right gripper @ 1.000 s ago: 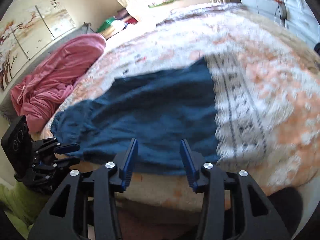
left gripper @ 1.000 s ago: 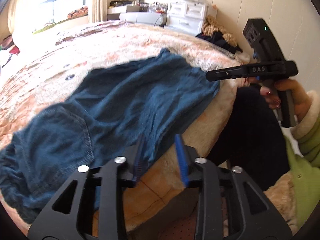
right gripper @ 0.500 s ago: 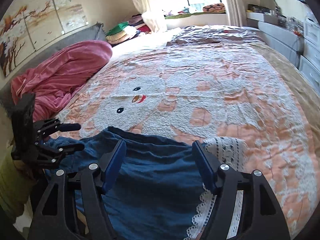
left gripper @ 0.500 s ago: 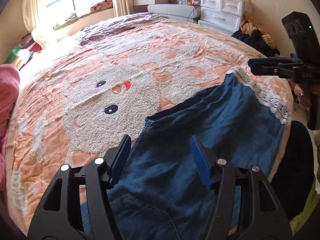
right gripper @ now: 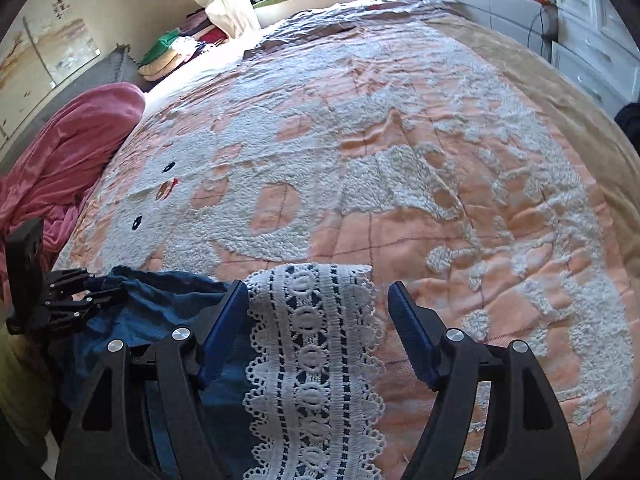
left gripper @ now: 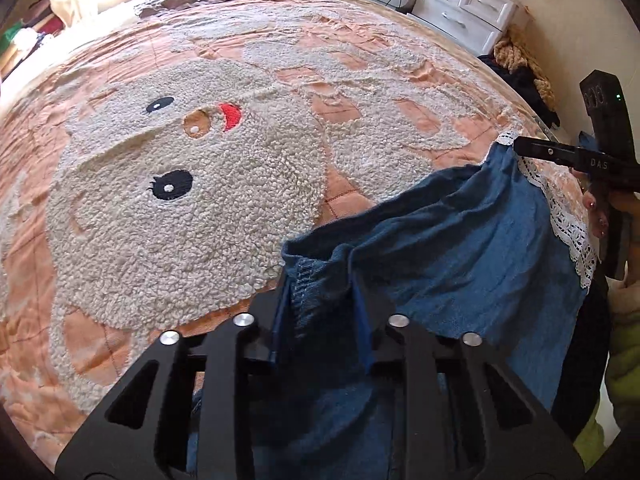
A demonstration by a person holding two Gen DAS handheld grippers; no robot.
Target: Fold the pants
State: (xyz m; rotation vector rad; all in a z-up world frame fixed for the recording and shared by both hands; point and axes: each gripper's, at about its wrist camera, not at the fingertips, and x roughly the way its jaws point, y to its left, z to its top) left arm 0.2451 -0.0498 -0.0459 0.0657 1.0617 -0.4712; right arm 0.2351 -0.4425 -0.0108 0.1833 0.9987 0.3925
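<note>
Blue denim pants (left gripper: 460, 248) with a white lace hem (right gripper: 316, 344) lie at the near edge of the bed. My left gripper (left gripper: 320, 312) has its jaws partly open around the waistband edge, with cloth between the pads. My right gripper (right gripper: 320, 332) is wide open, its fingers on either side of the lace hem, not touching it. The right gripper also shows in the left wrist view (left gripper: 560, 152), at the far lace corner. The left gripper shows in the right wrist view (right gripper: 80, 292), at the blue cloth's left end.
The bed is covered by a peach and white fleecy quilt (left gripper: 200, 160) with a cartoon face. A pink blanket (right gripper: 60, 152) is heaped at the left. White drawers (left gripper: 468, 4) and a clothes pile (left gripper: 524, 68) stand by the right wall.
Both grippers have come down lower onto the pants' far edge. The left jaws have narrowed around the waistband. The right gripper now straddles the lace hem.
</note>
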